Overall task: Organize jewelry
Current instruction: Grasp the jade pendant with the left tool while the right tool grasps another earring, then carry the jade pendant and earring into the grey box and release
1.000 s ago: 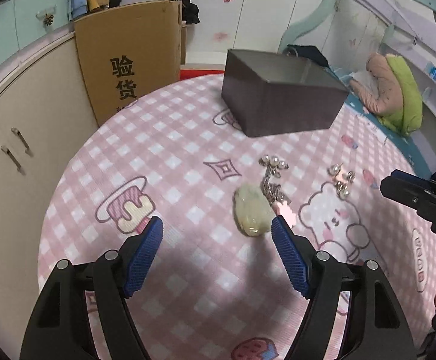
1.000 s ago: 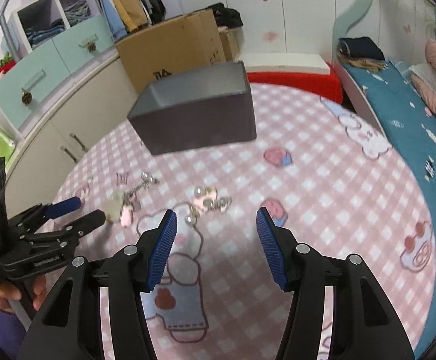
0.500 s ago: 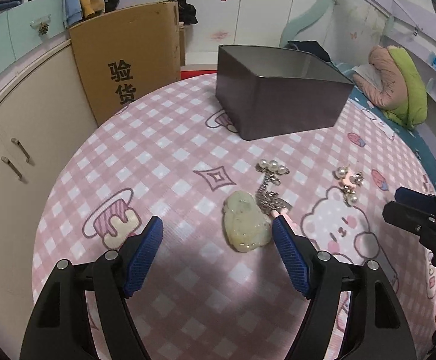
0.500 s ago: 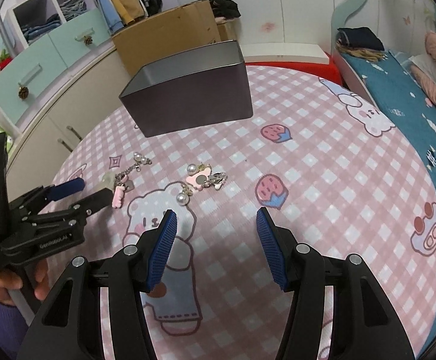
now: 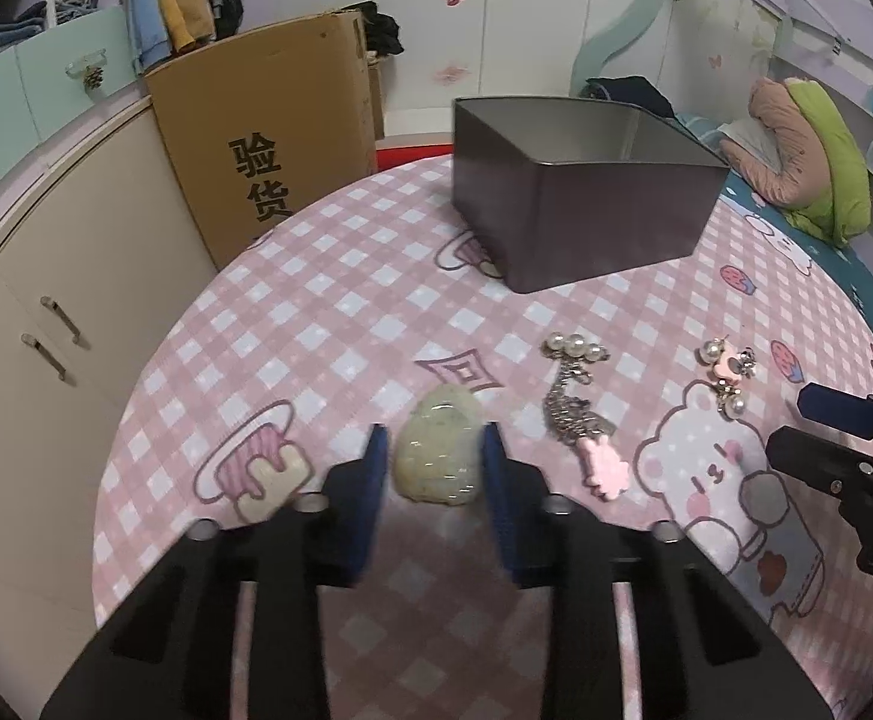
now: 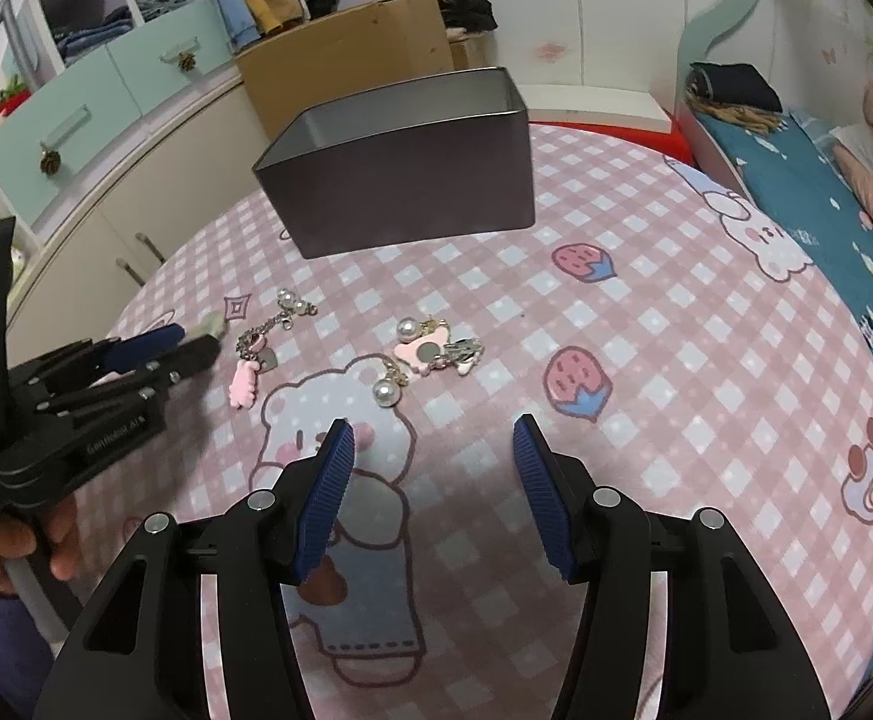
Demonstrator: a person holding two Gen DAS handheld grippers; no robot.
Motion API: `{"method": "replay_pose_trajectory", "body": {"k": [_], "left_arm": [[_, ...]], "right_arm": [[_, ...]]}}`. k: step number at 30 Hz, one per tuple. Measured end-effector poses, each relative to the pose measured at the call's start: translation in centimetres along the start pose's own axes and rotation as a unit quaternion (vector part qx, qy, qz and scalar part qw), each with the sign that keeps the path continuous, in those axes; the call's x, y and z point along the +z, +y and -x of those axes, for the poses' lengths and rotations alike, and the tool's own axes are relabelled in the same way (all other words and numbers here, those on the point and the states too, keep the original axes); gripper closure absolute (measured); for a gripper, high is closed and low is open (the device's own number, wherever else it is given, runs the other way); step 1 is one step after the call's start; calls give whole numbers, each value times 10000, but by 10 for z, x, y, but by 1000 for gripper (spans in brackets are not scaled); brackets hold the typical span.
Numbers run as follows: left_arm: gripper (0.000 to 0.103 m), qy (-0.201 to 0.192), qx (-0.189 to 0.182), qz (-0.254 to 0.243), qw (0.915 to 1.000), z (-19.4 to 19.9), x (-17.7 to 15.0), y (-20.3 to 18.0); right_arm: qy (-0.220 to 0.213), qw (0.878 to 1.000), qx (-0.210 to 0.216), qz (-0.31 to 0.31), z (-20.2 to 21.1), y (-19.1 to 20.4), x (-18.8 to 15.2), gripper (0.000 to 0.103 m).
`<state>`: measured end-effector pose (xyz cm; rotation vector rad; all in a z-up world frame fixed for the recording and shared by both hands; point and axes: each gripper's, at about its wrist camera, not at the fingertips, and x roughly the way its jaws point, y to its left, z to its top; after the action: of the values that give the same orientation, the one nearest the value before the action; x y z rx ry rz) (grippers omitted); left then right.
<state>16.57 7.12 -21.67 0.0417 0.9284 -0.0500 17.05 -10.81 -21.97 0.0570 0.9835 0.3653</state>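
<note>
A pale green jade stone (image 5: 438,454) lies on the pink checked table, and my left gripper (image 5: 434,450) has its blue pads close on both sides of it. A silver chain with pearls and a pink charm (image 5: 577,402) lies to its right, also in the right wrist view (image 6: 259,348). A pink earring pair with pearls (image 5: 727,369) lies further right, and in the right wrist view (image 6: 430,354). My right gripper (image 6: 433,456) is open and empty, hovering short of the earrings. A dark open metal box (image 5: 580,204) stands behind.
A cardboard box (image 5: 274,138) and white cabinets (image 5: 46,300) stand left of the table. A bed with teal sheet (image 6: 826,210) lies to the right. The left gripper (image 6: 76,396) appears at the left of the right wrist view.
My left gripper moved forward over the jade stone and its jaws narrowed around it. My right gripper moved a little closer to the earrings and stayed open.
</note>
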Motion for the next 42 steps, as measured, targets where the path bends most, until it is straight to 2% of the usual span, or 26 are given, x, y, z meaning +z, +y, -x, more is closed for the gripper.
{"method": "replay_pose_trajectory", "body": {"k": [4,7,9,14,16,18,20,26,30,42], "left_arm": [[76,-26,-49,88,9999,4,-6,5],[76,14,-215,183,9996,9,-9,8],[76,32,-288,215,9994,11,-10,9],[76,57,-420,298,9987,14,-14,12],[76,49,-480,308,9984,16,-14,12],[76,27,-521,302,9982,18,-15,11],[76,5,-579,289,9979,20,-14,11],[76,-144,-770,245,9966,34,-8,6],[76,-259,-972,214,9947,44,2,2],[76,-853,-1439,-21,9859,81,48,-20]], "right_arm": [[-27,9998,-83,159,-5,9,1,49],[-44,9997,-132,181,-13,13,4,50],[-54,9994,-242,255,-16,16,7,62],[-45,9985,-345,422,-24,25,13,69],[-77,9971,-522,553,-26,29,13,76],[-75,9976,-413,556,-25,28,12,87],[-46,9975,-400,576,-24,27,12,90],[-83,9983,-310,482,-12,20,9,90],[-269,9991,-122,316,9,11,13,90],[-801,9966,128,130,49,-7,53,90]]}}
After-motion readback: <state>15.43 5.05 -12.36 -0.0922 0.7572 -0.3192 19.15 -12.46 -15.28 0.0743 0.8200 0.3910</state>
